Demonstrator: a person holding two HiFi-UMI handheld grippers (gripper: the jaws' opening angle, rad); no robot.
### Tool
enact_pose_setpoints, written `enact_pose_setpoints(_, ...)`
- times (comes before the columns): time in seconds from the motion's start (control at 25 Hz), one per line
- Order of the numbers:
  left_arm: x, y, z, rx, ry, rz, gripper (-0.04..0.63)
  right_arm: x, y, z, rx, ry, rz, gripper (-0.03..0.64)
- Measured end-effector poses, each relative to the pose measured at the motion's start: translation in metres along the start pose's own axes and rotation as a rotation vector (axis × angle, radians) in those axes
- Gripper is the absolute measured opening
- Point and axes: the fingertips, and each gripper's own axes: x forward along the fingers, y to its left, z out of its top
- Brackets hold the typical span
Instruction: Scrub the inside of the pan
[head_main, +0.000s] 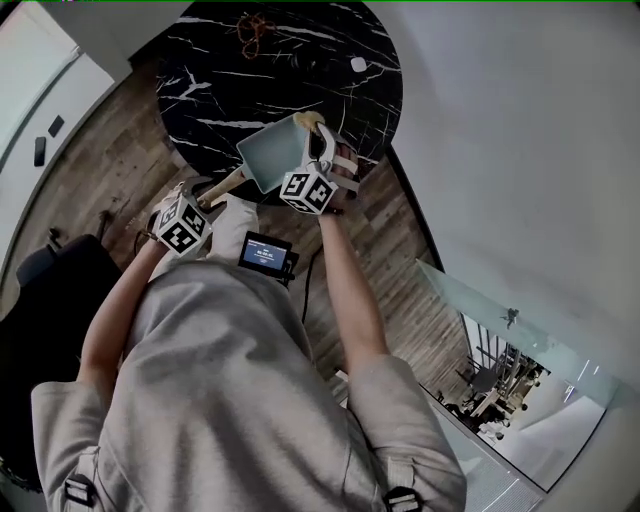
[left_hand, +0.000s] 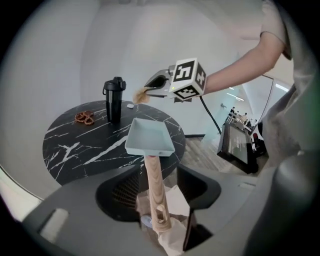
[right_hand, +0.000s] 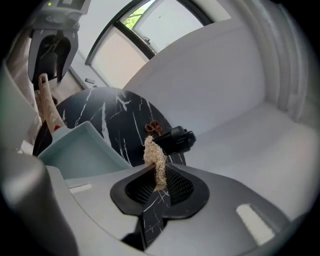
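Head view shows the pan (head_main: 272, 152), pale blue and rectangular, at the near edge of the round black table (head_main: 200, 90). Its wooden handle (head_main: 228, 185) reaches off the table toward the person. I cannot tell whether its base rests on the tabletop.

The left gripper (head_main: 210, 195) sits off the table's near edge. In the left gripper view its 2 jaws stand wide apart with the handle running between them, and neither pad presses on it. The right gripper (head_main: 314, 130) hangs above the table's near part, over the pan's far rim. Its jaws are almost together, clamped on a straw-coloured fibre scrubber (head_main: 308, 120) that is clear of the pan.

Scrubbing has not begun, I judge; this is the approach. Next, the left jaws likely need to close on the handle so the pan cannot slide. The right gripper must then bring the scrubber down onto the pan's floor and rub.

A black bottle (left_hand: 114, 99) and a brown knotted thing (left_hand: 85, 117) stand farther in on the table, out of the way.
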Motion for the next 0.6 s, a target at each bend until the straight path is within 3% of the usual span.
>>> enact_pose_setpoints(0.12, 0.009, -0.006, -0.014, 0.018, 0.05, -0.004, 0.207, 0.022, 0.028, -0.017, -0.06, 0.055, 0.023, 0.061)
enact_pose_setpoints(0.2, 0.013, -0.006, -0.023, 0.031, 0.078, 0.008, 0.207, 0.033, 0.033, -0.024, -0.068, 0.087, -0.009, 0.06)
enact_pose_setpoints(0.36, 0.021, 0.0, -0.036, 0.05, 0.108, 0.099, 0.207, 0.048, 0.036, -0.027, -0.037, 0.123, -0.065, 0.06)
enact_pose_setpoints(0.6, 0.034, -0.008, -0.044, 0.106, 0.141, 0.083, 0.212, 0.069, 0.09, -0.03, -0.047, 0.154, 0.138, 0.06)
